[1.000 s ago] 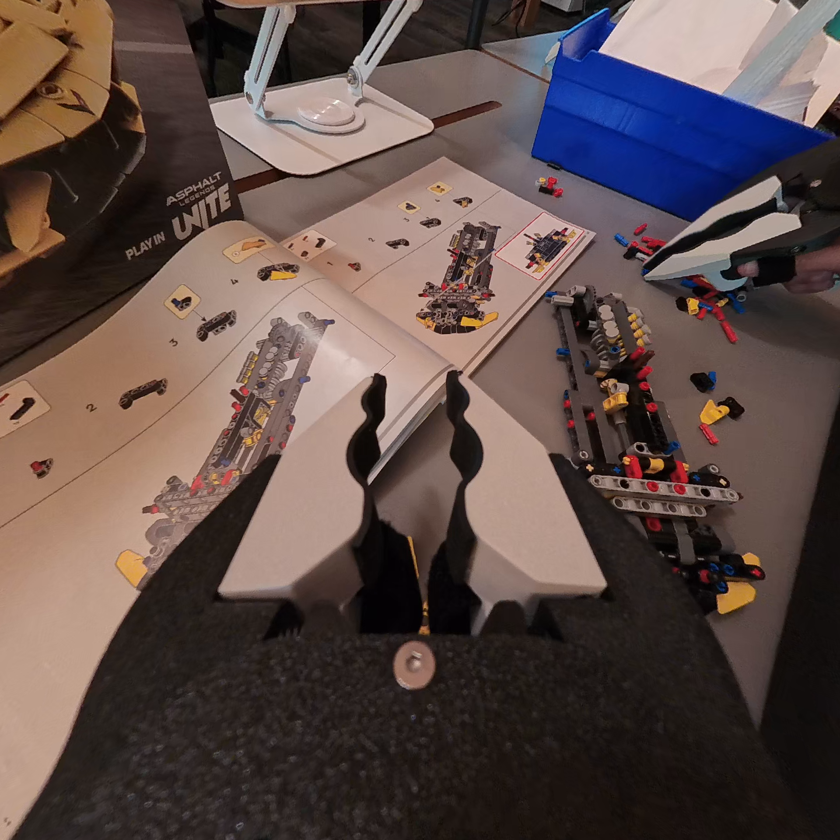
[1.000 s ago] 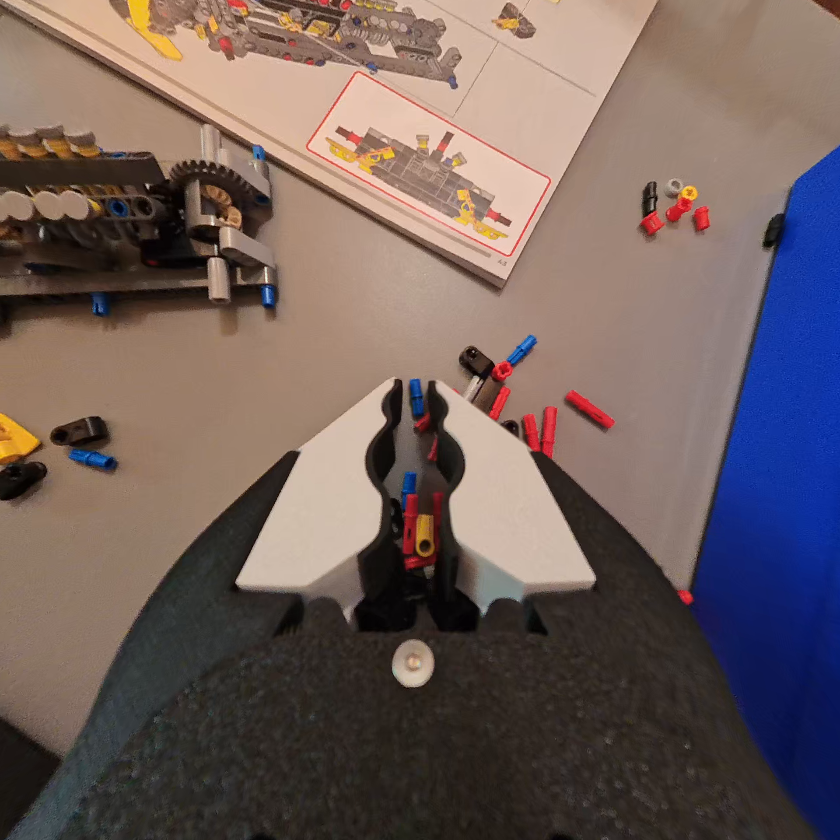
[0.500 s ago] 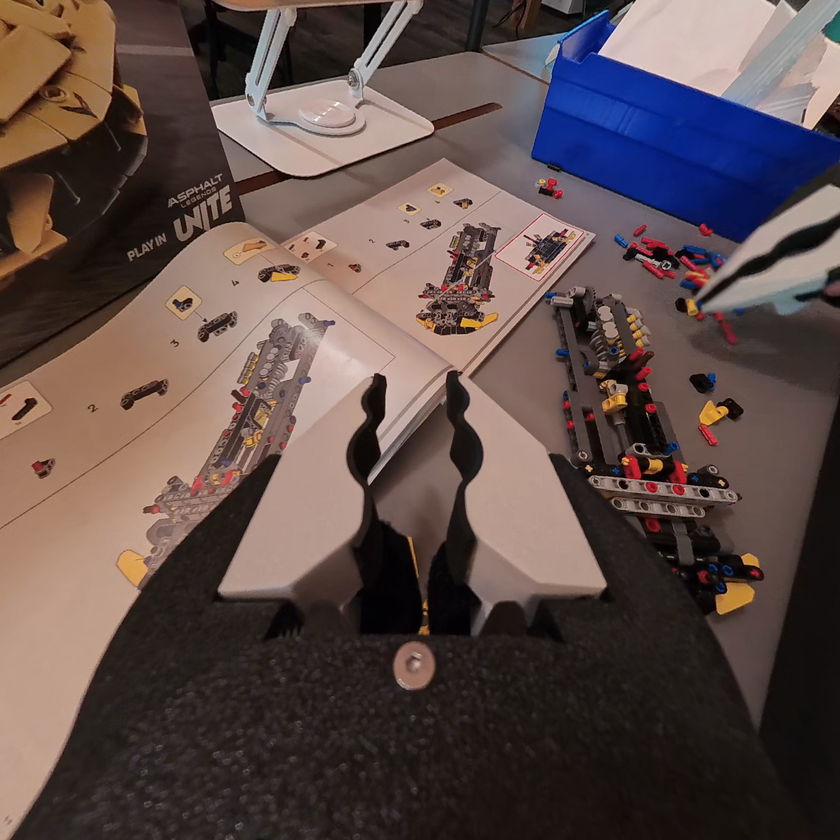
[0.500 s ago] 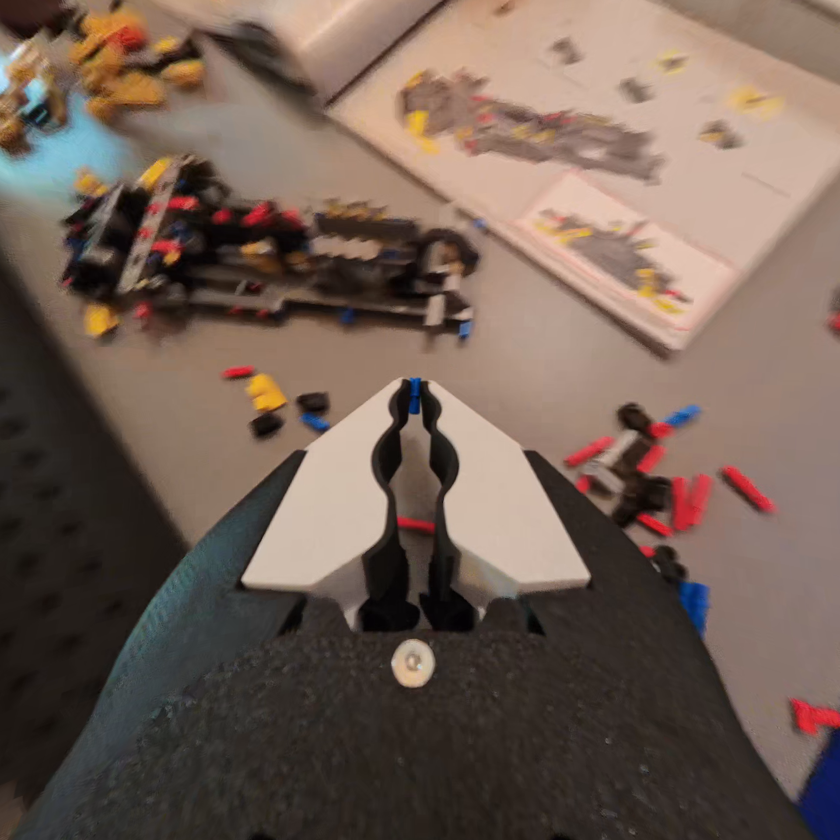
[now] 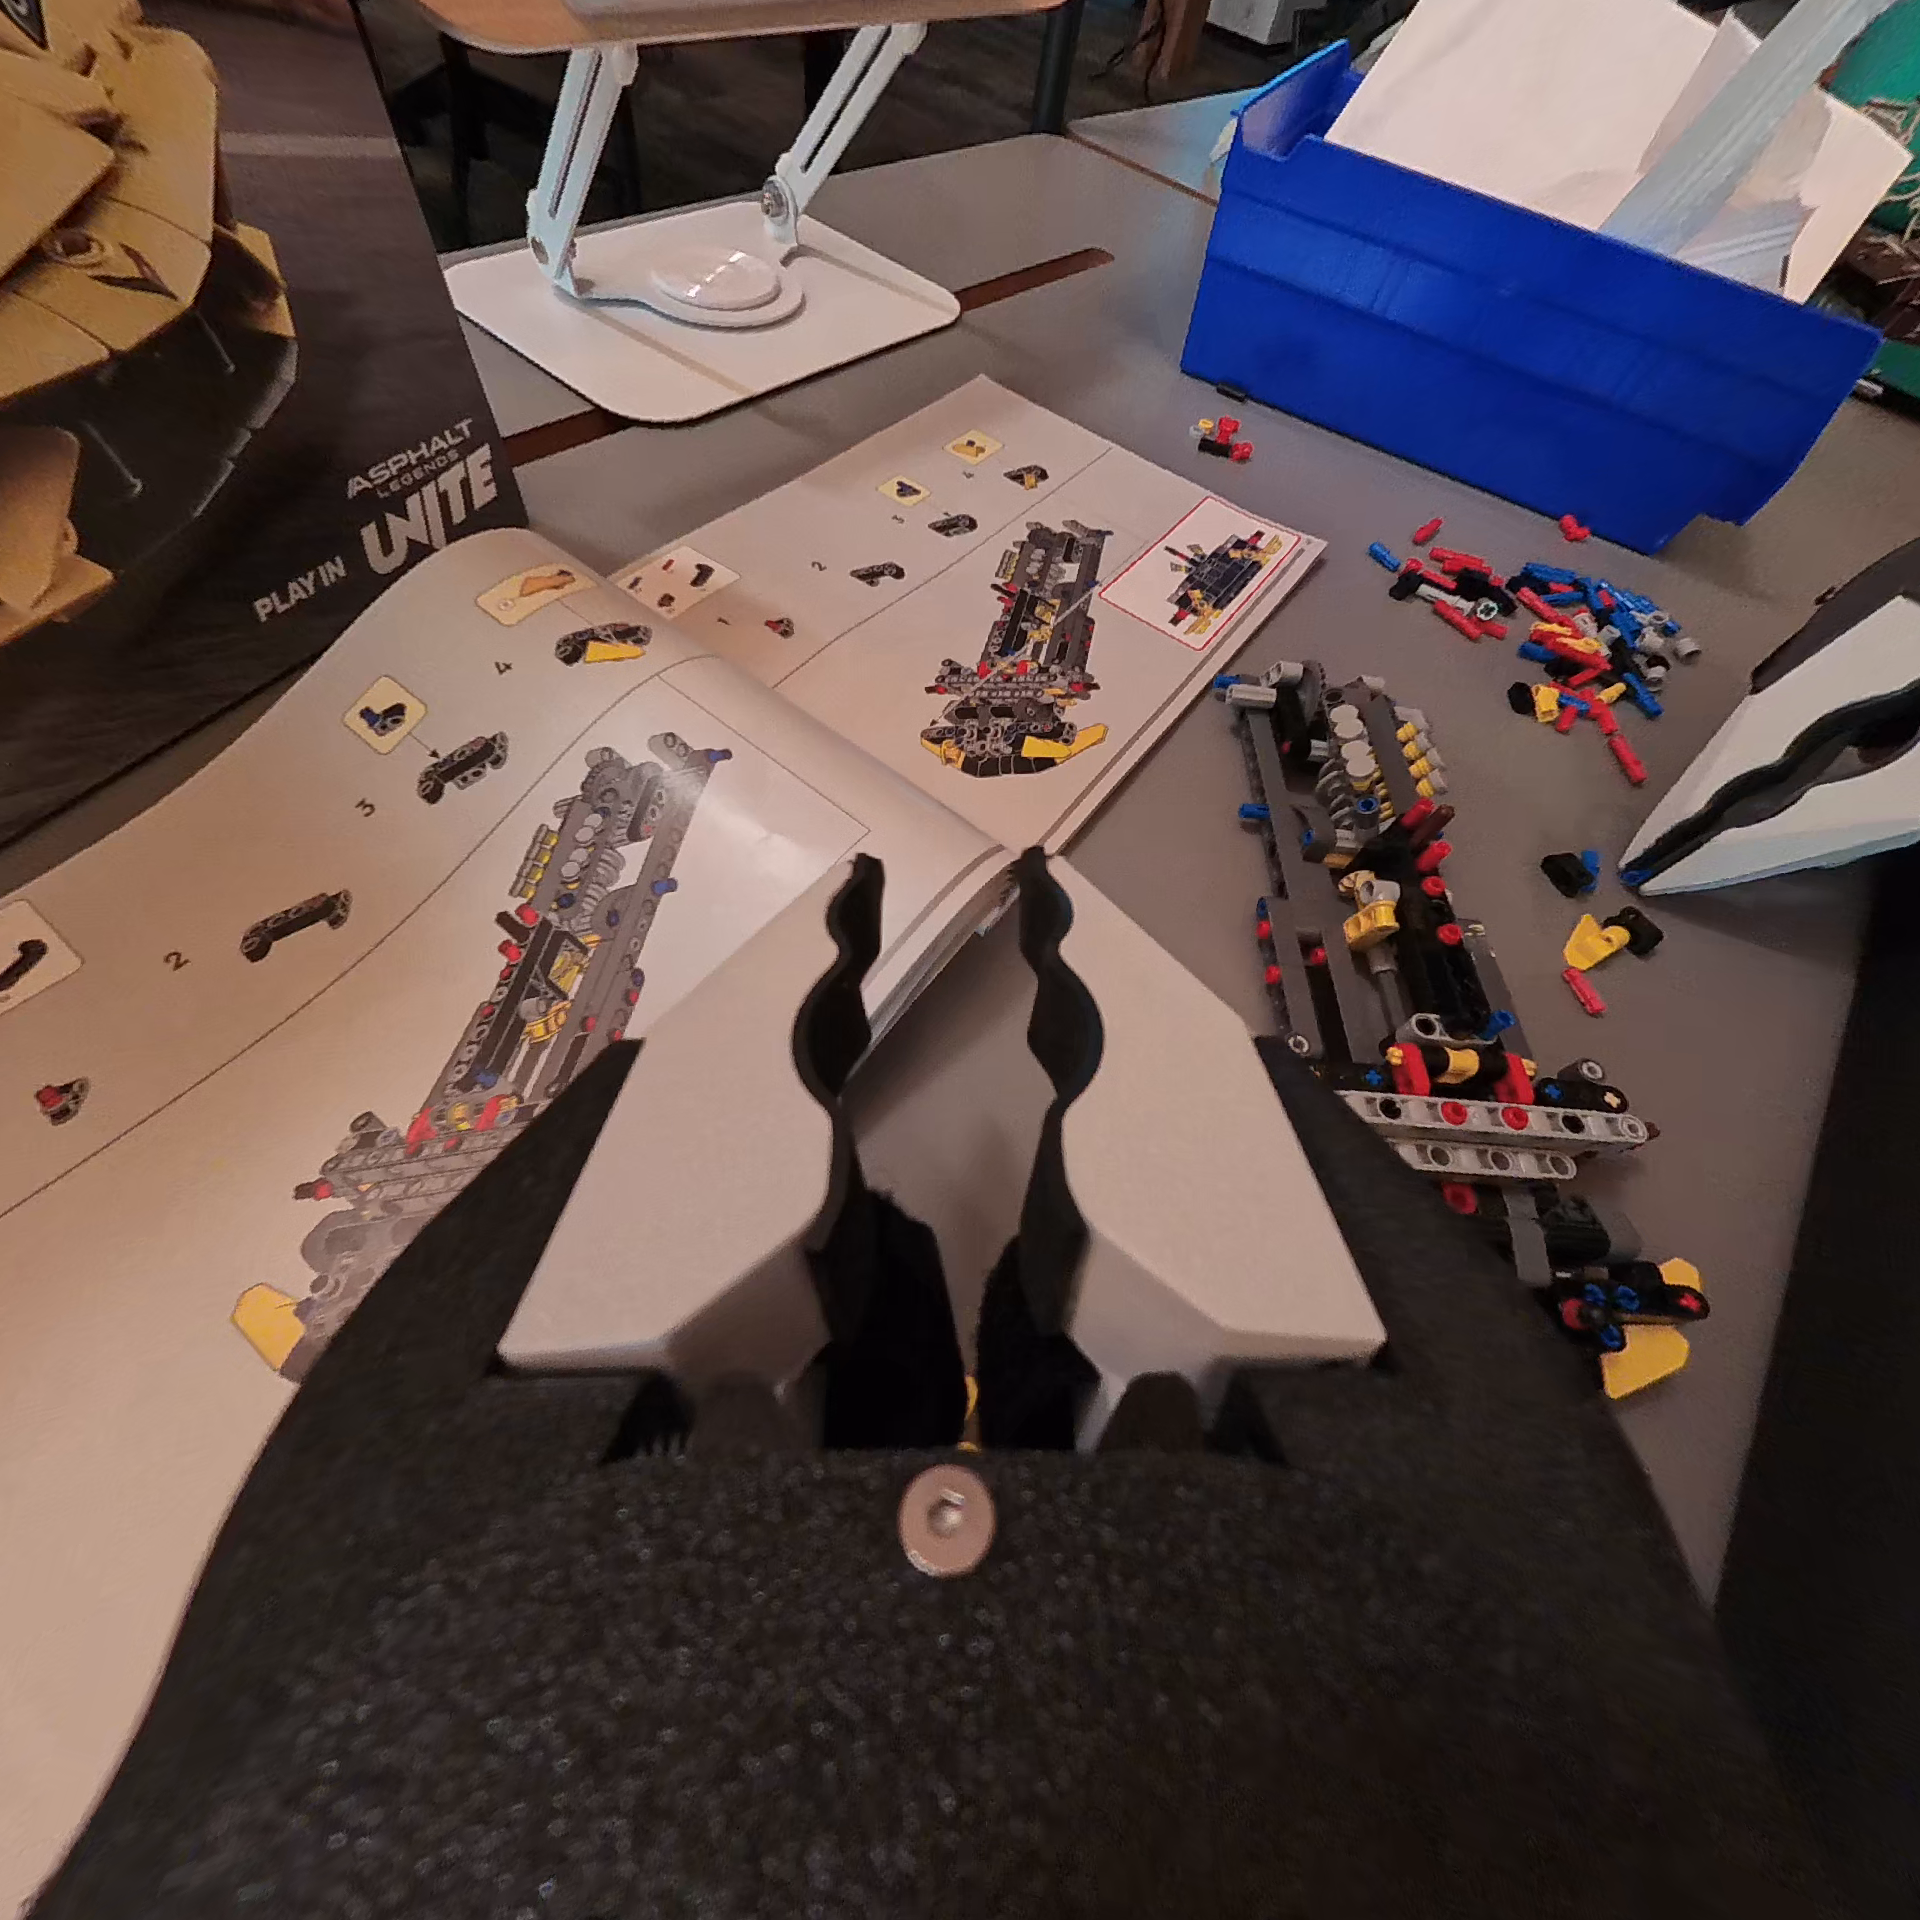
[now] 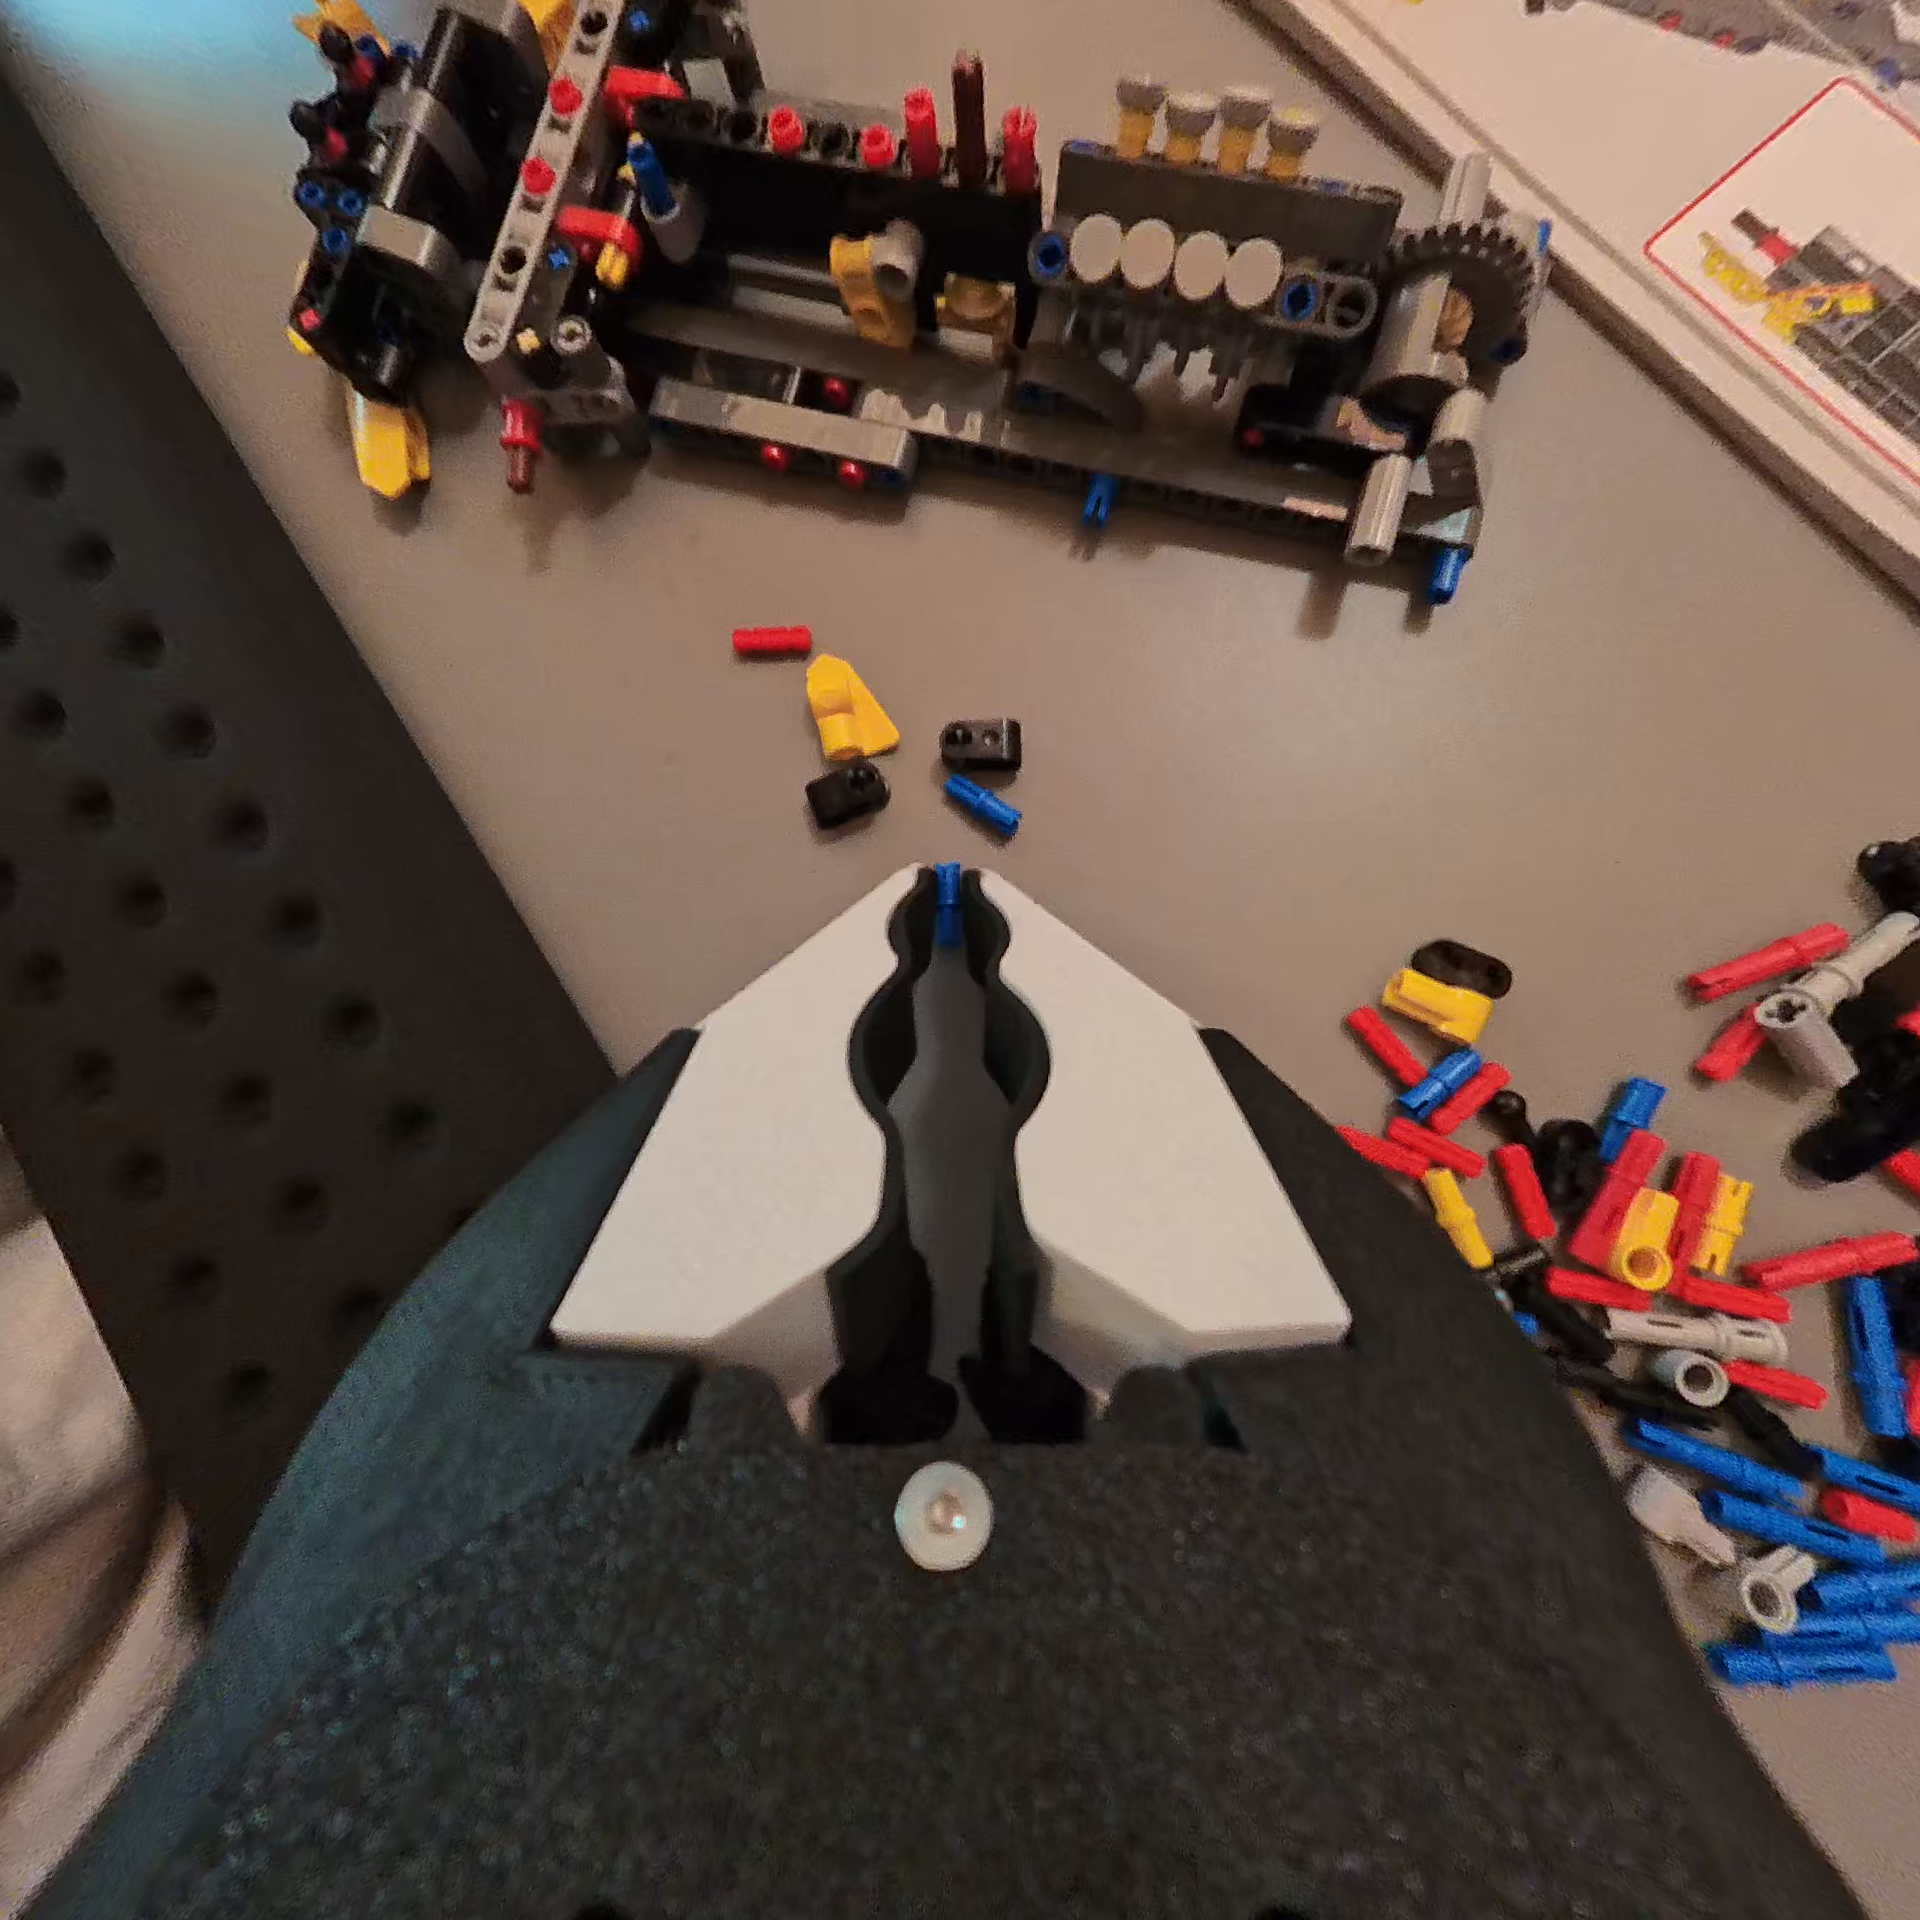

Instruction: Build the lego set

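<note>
Right hand-held gripper (image 6: 947, 894) pinches one blue pin (image 6: 947, 902); left hand-held gripper (image 5: 940, 883) spread, empty. One chassis (image 6: 935, 301), top cropped; pile (image 6: 1704, 1299) roughly uncountable.

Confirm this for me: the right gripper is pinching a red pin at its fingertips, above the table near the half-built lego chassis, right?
Not quite: the pin is blue, not red, as the right wrist view shows. The right gripper does pinch it at its fingertips, above the table near the half-built lego chassis.

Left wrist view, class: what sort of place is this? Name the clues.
Probably a hobby or workshop table indoors: an open paper instruction booklet, a half-built grey-and-black brick chassis, loose red and blue plastic pins, and a blue plastic storage bin.
</note>
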Motion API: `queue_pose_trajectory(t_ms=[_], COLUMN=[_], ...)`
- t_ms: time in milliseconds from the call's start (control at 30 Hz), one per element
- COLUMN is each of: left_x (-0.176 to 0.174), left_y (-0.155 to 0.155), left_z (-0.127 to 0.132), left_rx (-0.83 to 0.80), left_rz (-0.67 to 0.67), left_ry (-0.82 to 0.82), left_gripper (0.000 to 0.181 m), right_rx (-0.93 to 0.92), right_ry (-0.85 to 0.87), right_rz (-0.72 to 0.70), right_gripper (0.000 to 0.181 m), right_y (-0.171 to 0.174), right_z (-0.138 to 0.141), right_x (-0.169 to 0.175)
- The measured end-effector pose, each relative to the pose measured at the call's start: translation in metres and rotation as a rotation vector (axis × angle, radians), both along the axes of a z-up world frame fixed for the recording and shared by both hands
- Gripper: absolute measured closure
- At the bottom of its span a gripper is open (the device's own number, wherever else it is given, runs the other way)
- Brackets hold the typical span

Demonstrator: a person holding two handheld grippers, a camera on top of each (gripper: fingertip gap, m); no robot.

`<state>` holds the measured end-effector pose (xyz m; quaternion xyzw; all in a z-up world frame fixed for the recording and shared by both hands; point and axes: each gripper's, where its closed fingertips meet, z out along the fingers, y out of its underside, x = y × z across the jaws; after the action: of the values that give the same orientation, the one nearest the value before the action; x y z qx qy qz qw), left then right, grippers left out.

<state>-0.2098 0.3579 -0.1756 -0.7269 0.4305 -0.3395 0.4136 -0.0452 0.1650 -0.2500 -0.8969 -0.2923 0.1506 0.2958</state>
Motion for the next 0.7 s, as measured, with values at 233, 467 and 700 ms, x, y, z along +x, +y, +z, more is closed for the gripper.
queue_pose_trajectory(t_ms=[233, 467, 700], left_x=[0.0, -0.002, -0.015], left_y=[-0.001, 0.004, 0.014], left_z=[-0.002, -0.005, 0.007], left_rx=[0.01, 0.021, 0.008], left_rz=[0.001, 0.018, 0.073], left_ry=[0.016, 0.032, -0.013], left_gripper=[0.156, 0.157, 0.156], right_rx=[0.015, 0.277, 0.492], right_ry=[0.023, 0.215, 0.334], right_rz=[-0.005, -0.193, -0.372], right_gripper=[0.175, 0.161, 0.162], right_y=[0.005, 0.046, 0.07], right_z=[0.001, 0.046, 0.074], right_x=[-0.002, 0.015, 0.023])
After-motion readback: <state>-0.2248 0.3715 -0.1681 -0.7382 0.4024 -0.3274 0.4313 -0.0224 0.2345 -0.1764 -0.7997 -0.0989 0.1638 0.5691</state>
